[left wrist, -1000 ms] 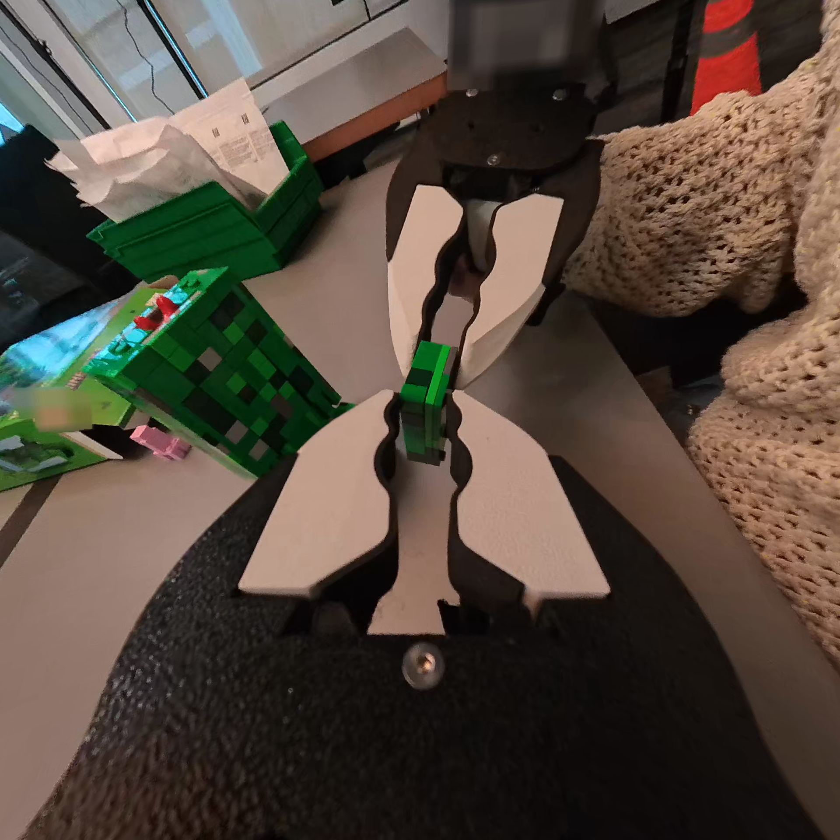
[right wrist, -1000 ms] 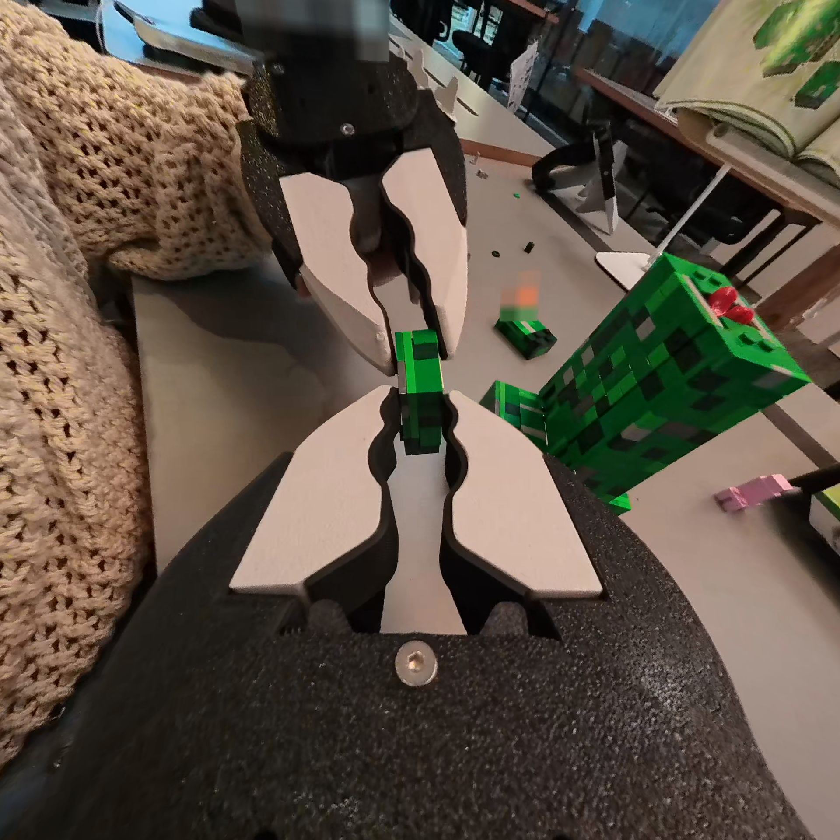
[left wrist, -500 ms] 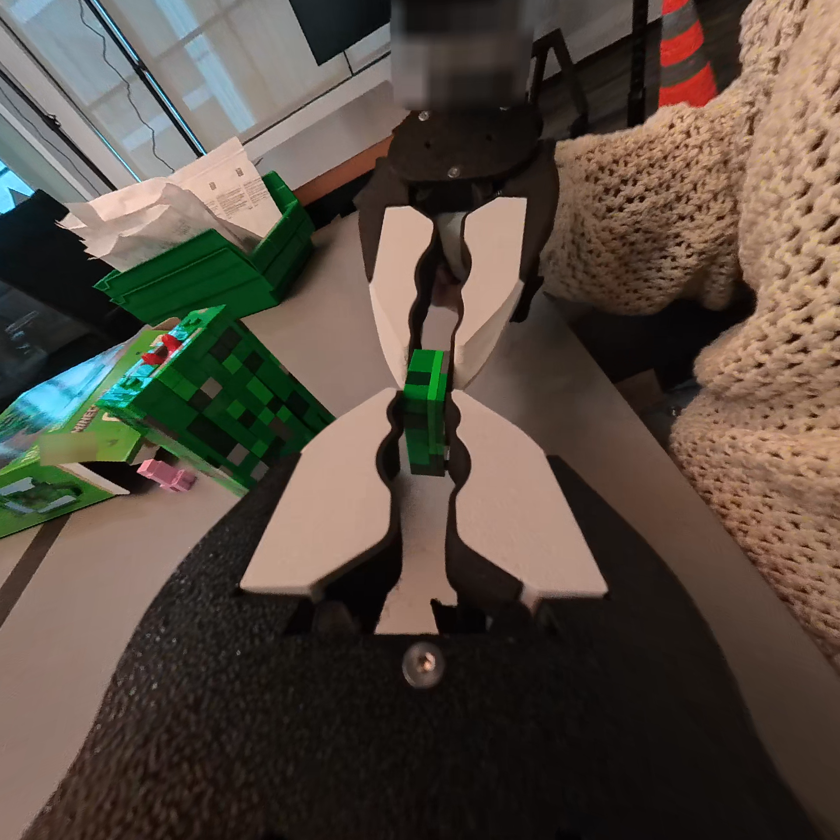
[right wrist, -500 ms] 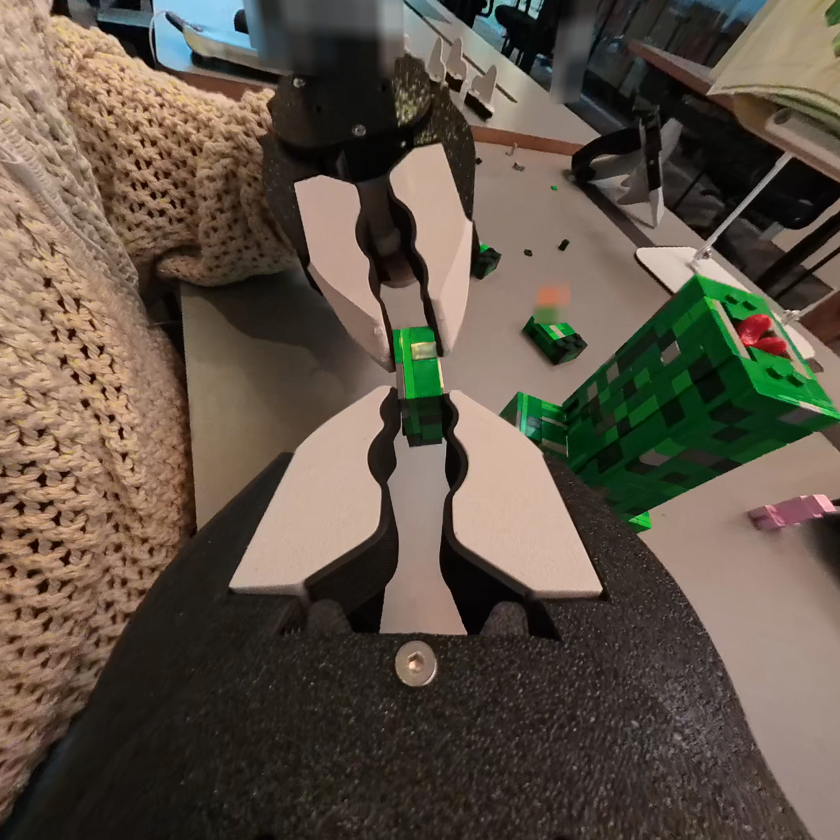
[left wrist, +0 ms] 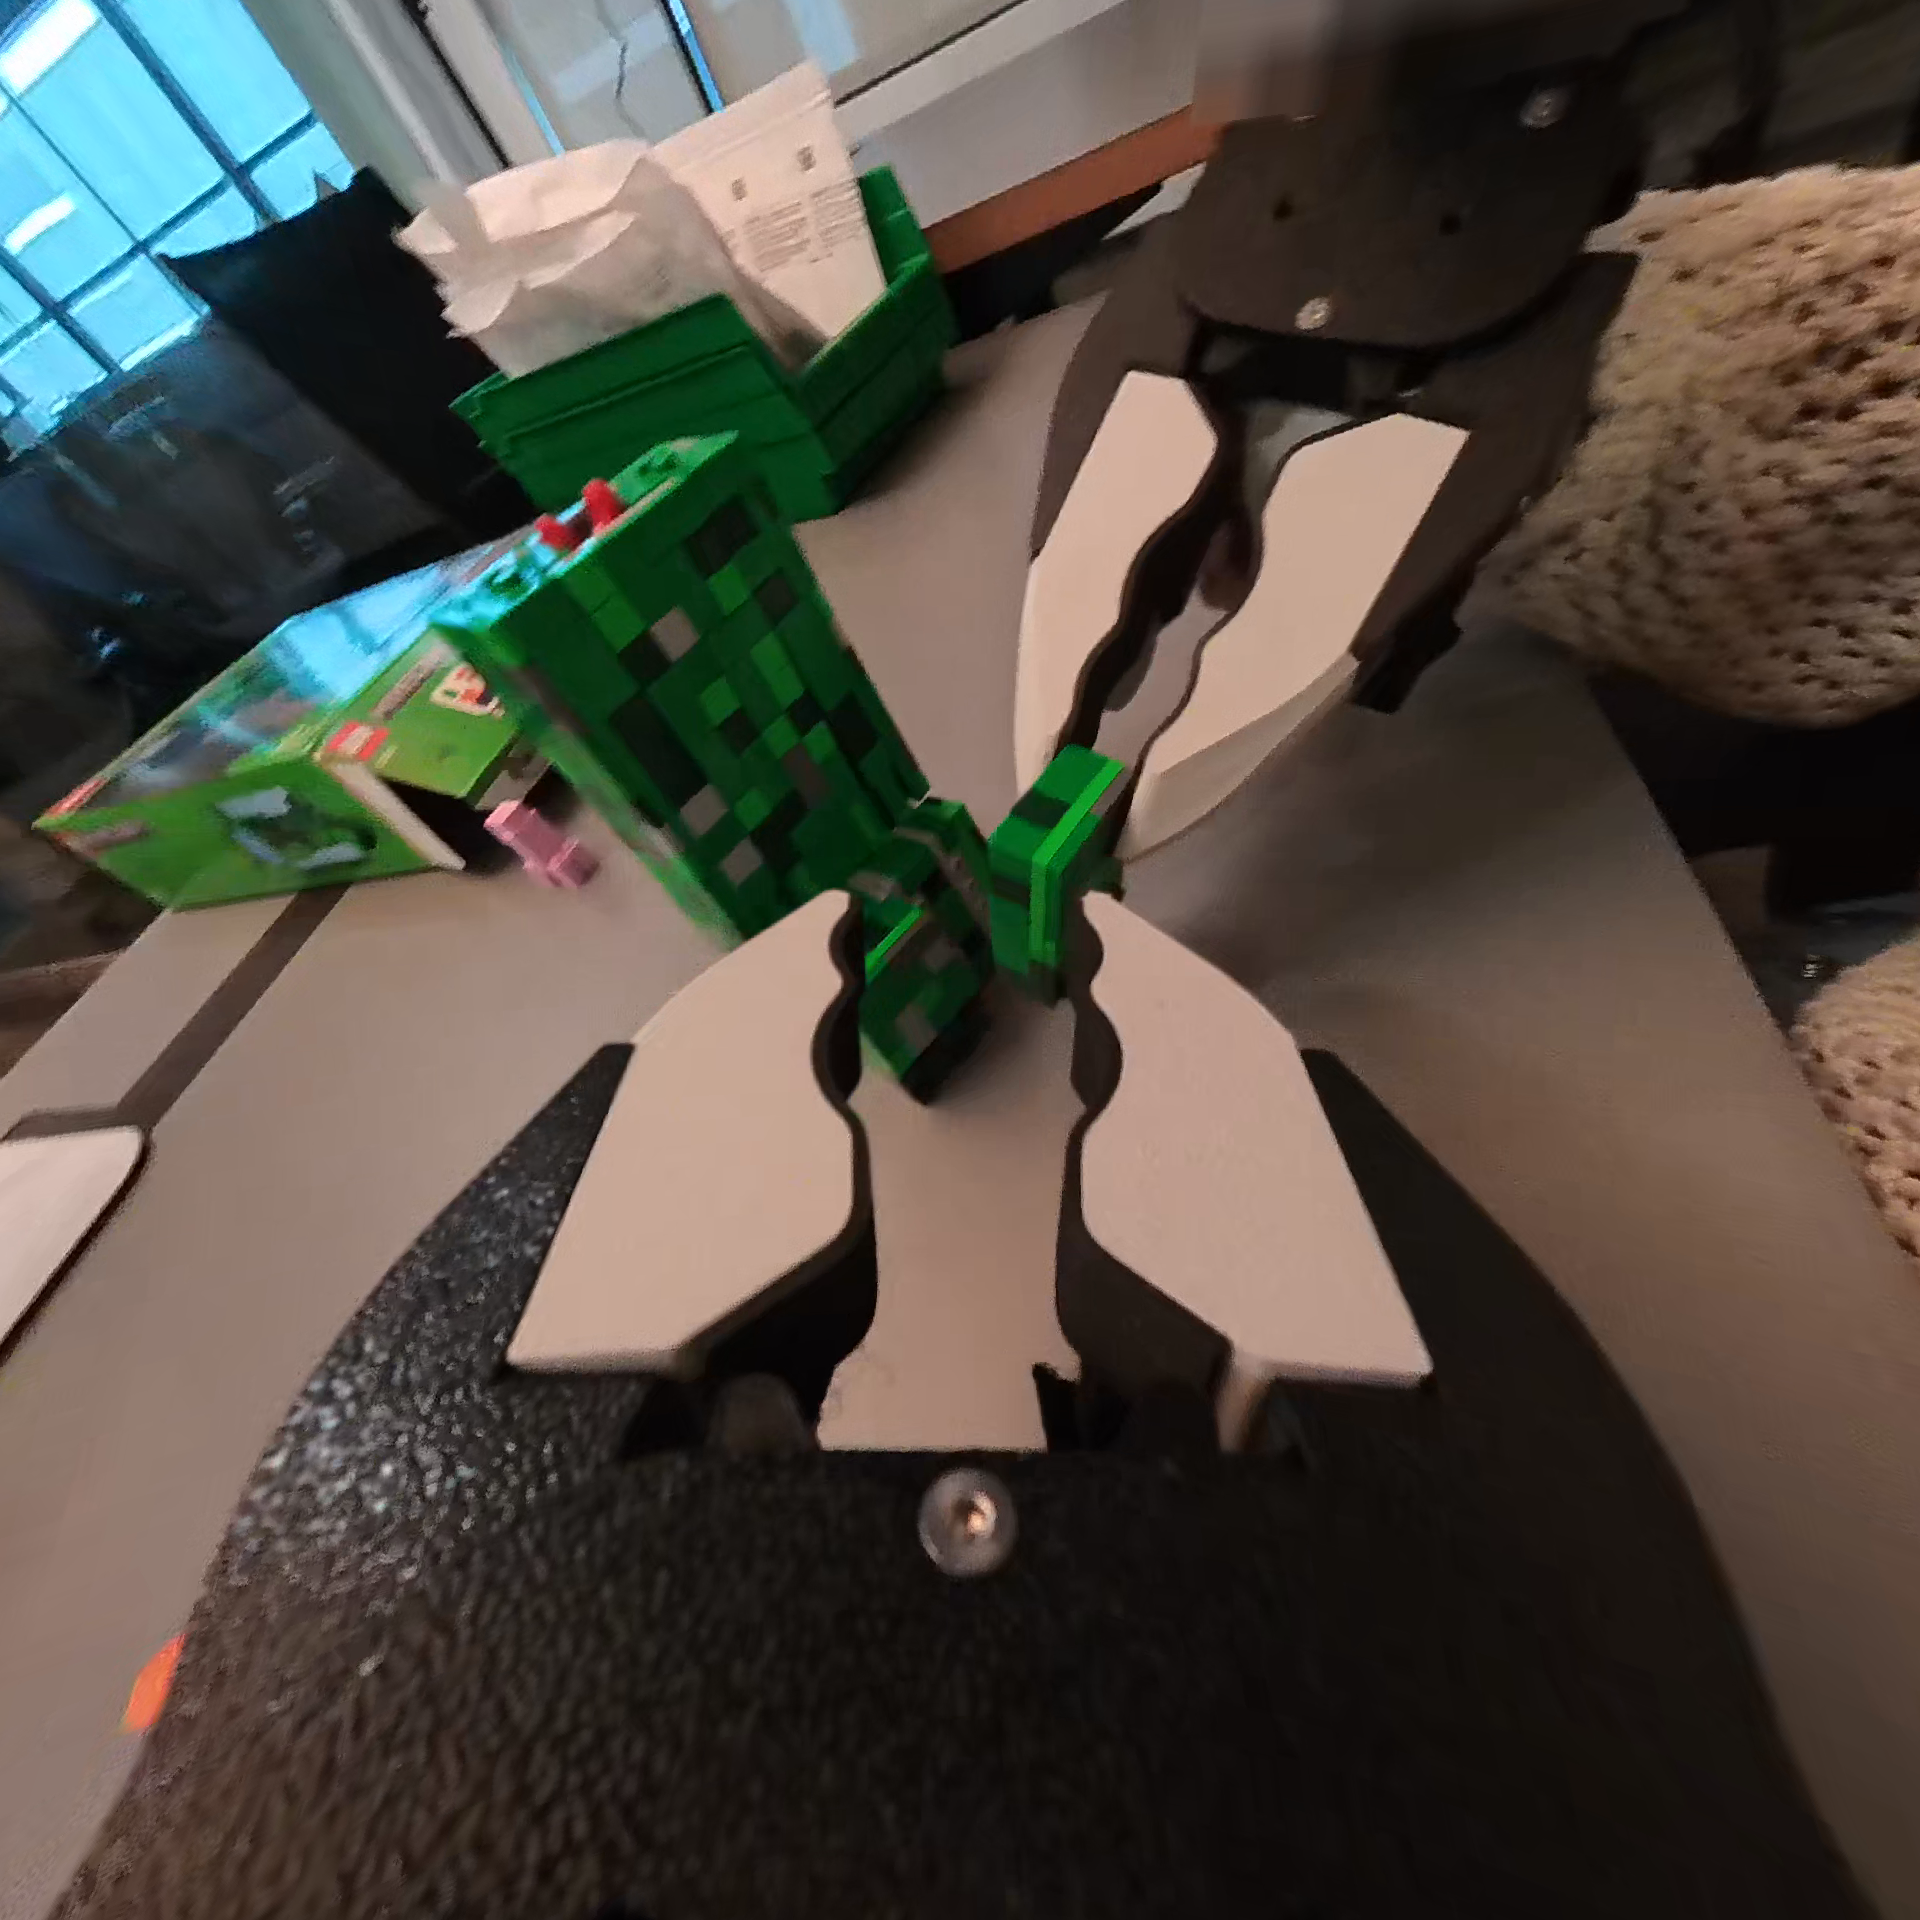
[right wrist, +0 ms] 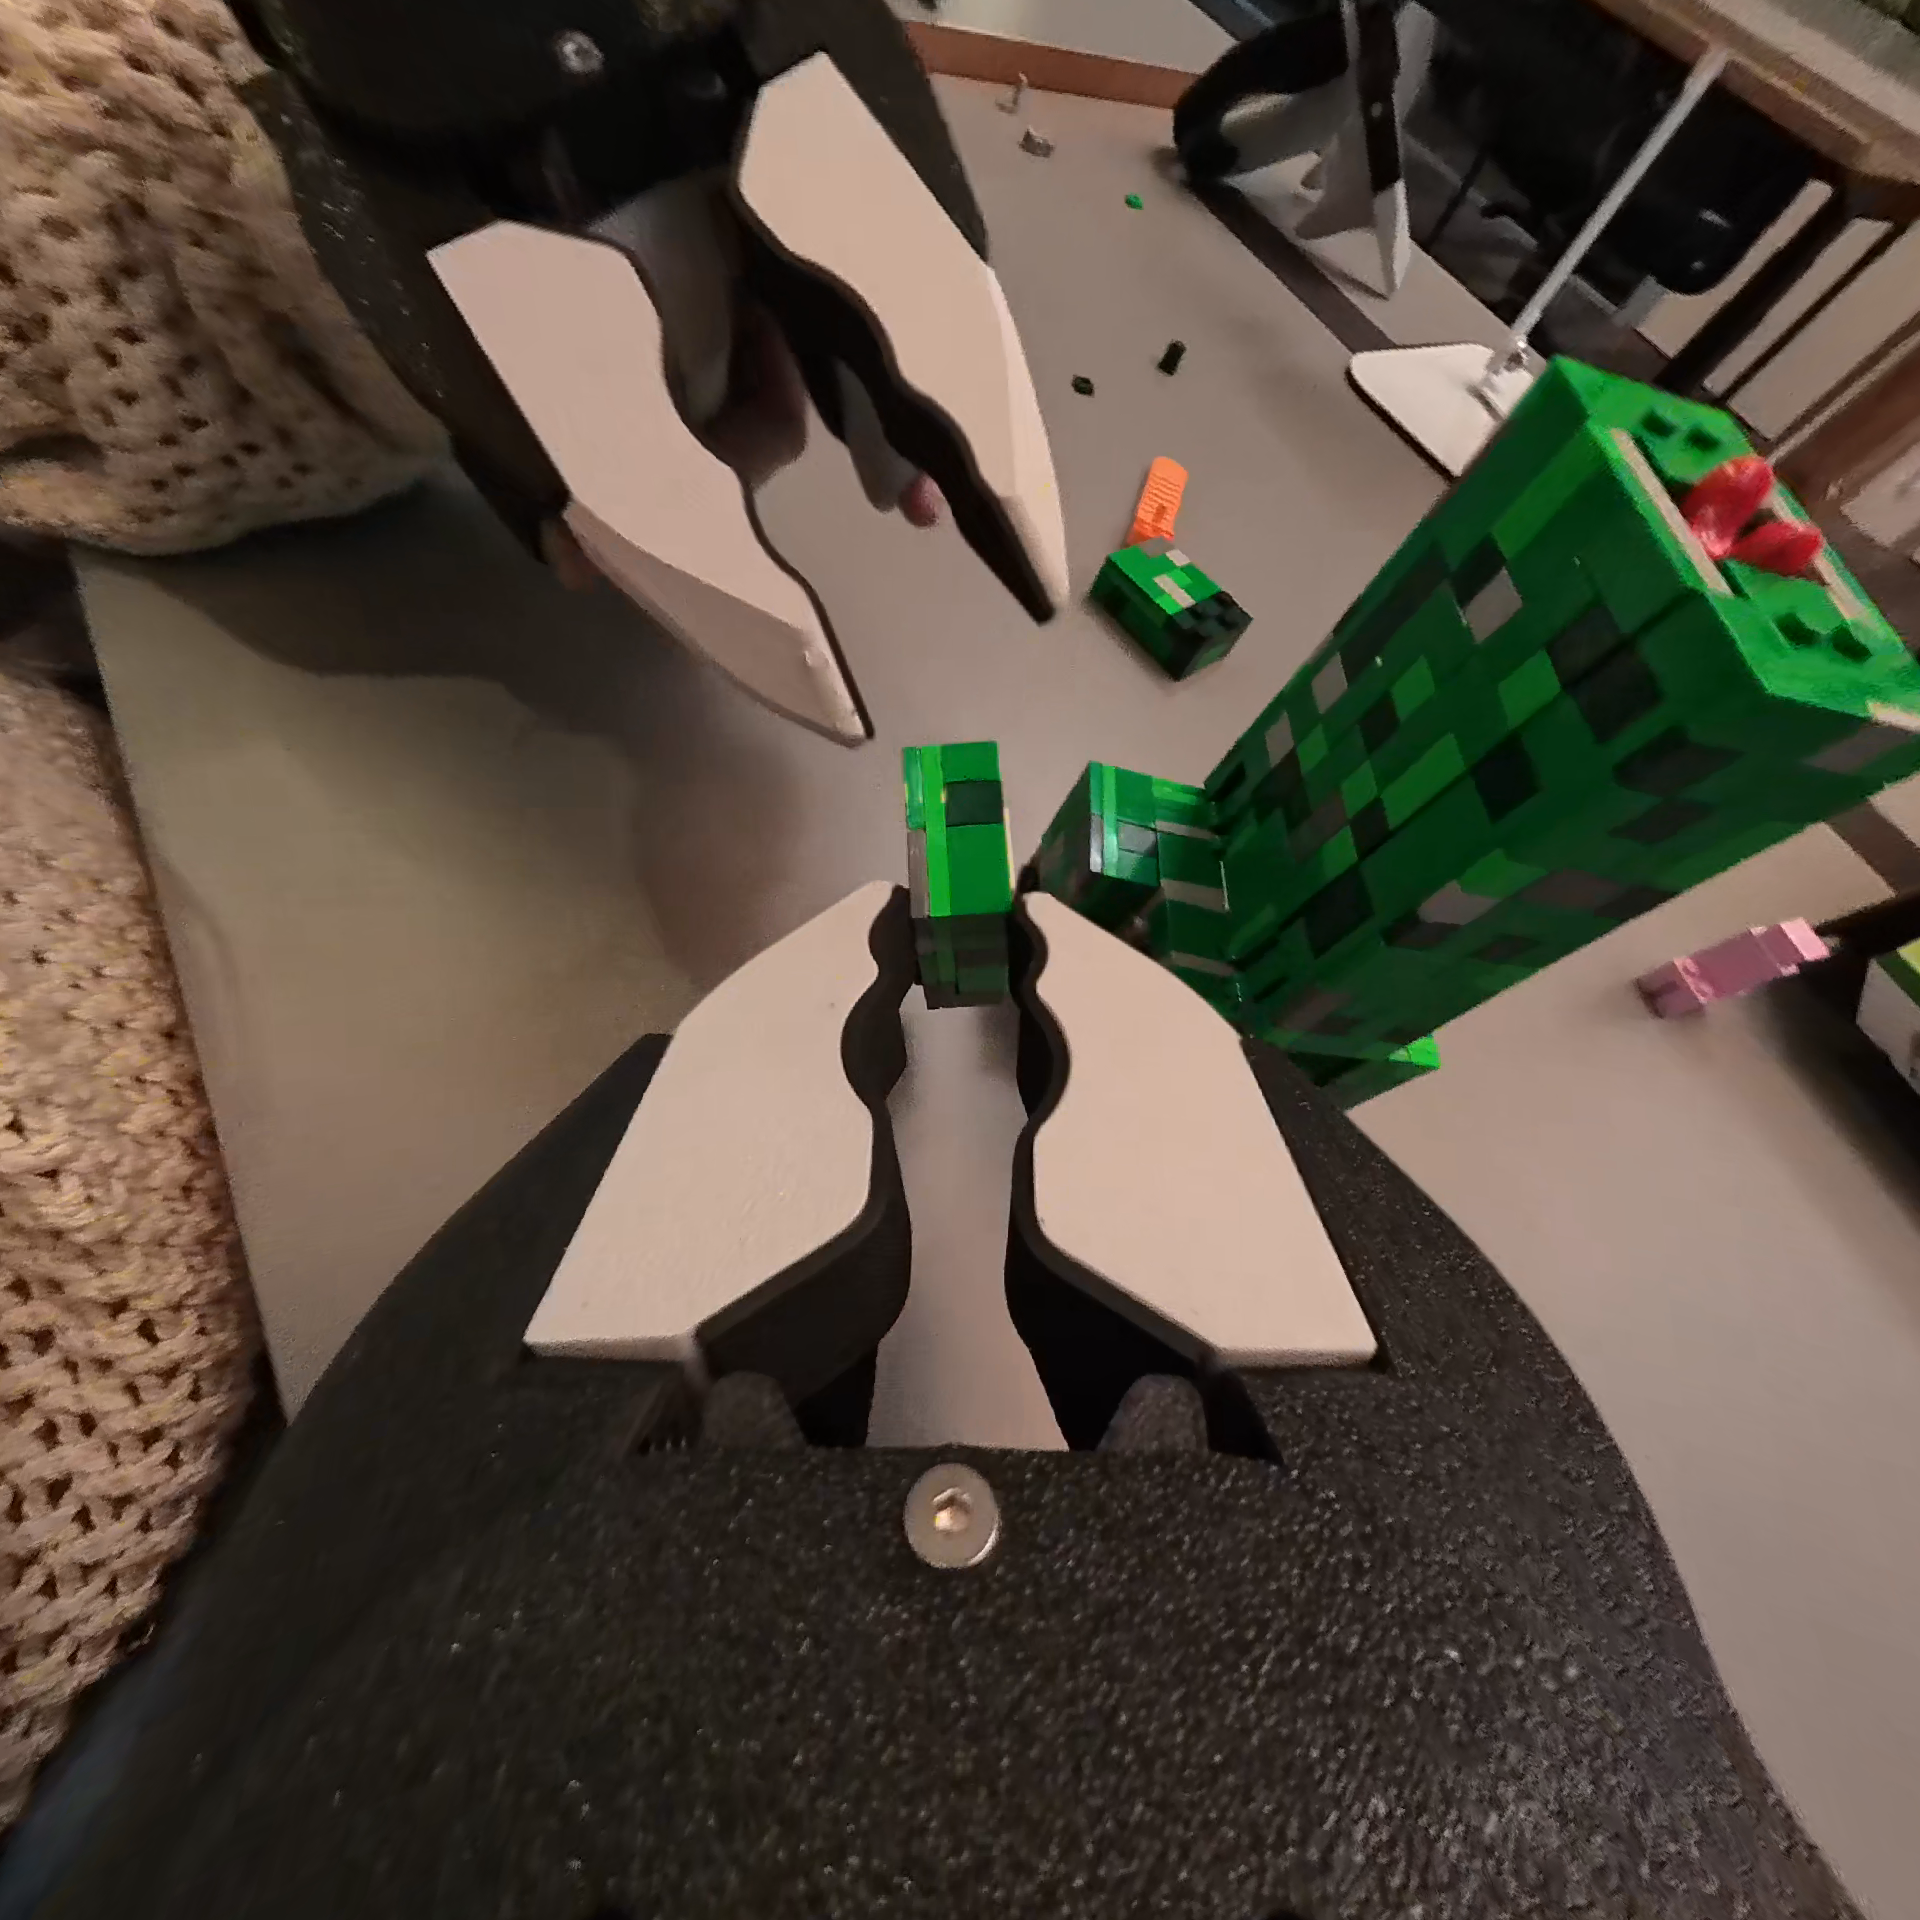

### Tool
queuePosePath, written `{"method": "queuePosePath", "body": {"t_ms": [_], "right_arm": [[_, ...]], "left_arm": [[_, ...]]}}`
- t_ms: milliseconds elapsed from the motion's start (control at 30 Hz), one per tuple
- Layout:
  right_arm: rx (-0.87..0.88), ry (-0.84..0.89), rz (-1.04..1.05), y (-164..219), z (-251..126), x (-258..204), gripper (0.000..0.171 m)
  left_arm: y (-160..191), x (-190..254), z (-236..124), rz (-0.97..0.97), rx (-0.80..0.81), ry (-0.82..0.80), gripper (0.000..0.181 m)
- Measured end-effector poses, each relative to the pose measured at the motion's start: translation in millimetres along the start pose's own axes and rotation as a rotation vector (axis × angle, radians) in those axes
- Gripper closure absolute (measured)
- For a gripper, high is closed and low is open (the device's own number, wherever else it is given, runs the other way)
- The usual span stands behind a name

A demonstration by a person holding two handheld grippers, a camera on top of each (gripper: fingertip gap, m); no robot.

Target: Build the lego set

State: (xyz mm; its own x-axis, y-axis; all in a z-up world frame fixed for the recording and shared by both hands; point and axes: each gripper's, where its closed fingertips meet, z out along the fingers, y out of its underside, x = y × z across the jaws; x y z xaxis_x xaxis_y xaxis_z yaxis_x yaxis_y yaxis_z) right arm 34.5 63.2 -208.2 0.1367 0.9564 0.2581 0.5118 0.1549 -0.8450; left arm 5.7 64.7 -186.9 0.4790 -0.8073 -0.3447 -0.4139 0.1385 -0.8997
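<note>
My right gripper (right wrist: 961, 904) pinches the small green block (right wrist: 958, 868) beside the creeper body's foot (right wrist: 1122, 842); left gripper (left wrist: 961, 925) gapes empty. I'd align studs squarely, then press.

The grey table (right wrist: 1558, 1299) carries a tall green brick tower (right wrist: 1507, 769), which leans, and a small green brick block (right wrist: 1169, 608) with an orange tool (right wrist: 1158, 499) just behind it. A pink piece (right wrist: 1725, 966) lies near the tower's base, and tiny dark bits (right wrist: 1169, 356) are scattered farther off. Behind the tower sit a green box (left wrist: 260, 790), green bins (left wrist: 727, 405) stuffed with white paper (left wrist: 665, 239), and a white stand base (right wrist: 1434, 400).
</note>
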Motion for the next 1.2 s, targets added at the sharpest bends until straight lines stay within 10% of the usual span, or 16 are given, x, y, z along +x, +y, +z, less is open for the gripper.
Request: {"method": "queuePosePath", "body": {"t_ms": [1200], "right_arm": [[-0.14,0.118,0.183,32.7,16.1,17.5,0.154]], "left_arm": [[53.6,-14.6,48.3,-0.238,-0.253,0.05,0.124]]}}
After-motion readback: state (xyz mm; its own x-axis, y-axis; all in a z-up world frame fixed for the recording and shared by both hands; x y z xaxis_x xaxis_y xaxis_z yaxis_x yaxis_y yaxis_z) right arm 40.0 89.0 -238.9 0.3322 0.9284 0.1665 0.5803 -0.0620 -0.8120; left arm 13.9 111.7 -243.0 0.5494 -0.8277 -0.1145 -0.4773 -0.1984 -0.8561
